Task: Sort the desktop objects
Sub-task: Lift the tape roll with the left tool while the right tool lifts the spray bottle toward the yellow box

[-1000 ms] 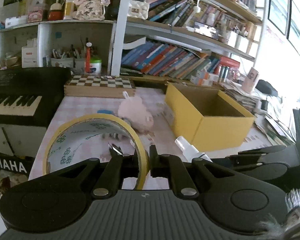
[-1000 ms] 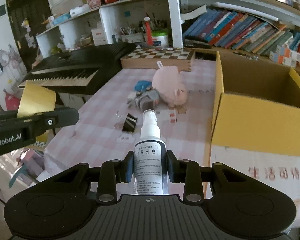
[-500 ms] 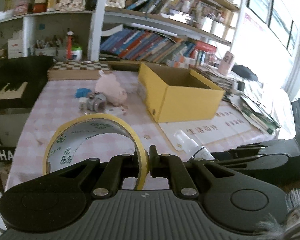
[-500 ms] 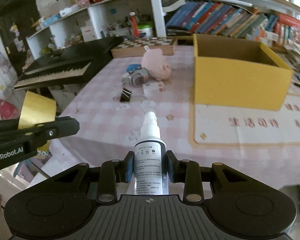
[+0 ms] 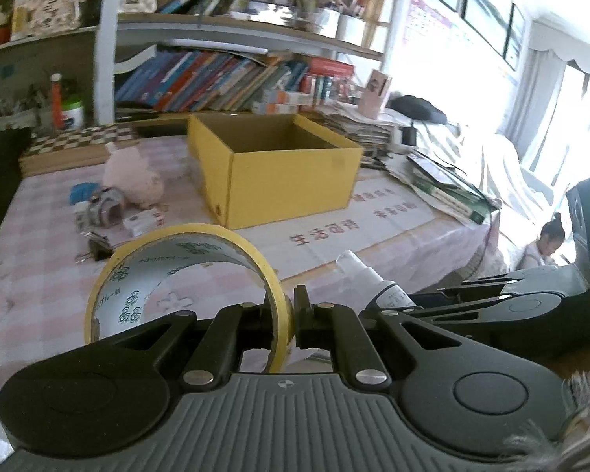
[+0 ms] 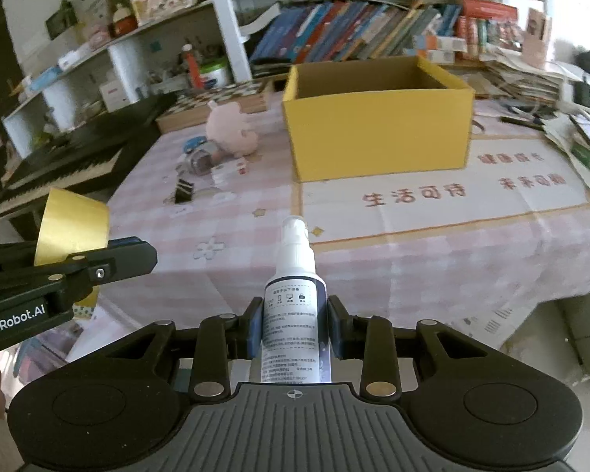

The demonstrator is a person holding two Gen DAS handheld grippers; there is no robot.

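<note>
The left tool (image 5: 289, 314) is clamped on the wall of a yellow tape roll (image 5: 185, 275), which stands on edge above the near side of the table (image 5: 35, 275). The right tool (image 6: 295, 322) grips a white spray bottle (image 6: 295, 287) by its body, nozzle pointing forward. Both are held short of the open yellow cardboard box (image 6: 377, 129) on the pink checked cloth. Left of the box lie a pink plush toy (image 6: 232, 128) and a black binder clip (image 6: 183, 190).
</note>
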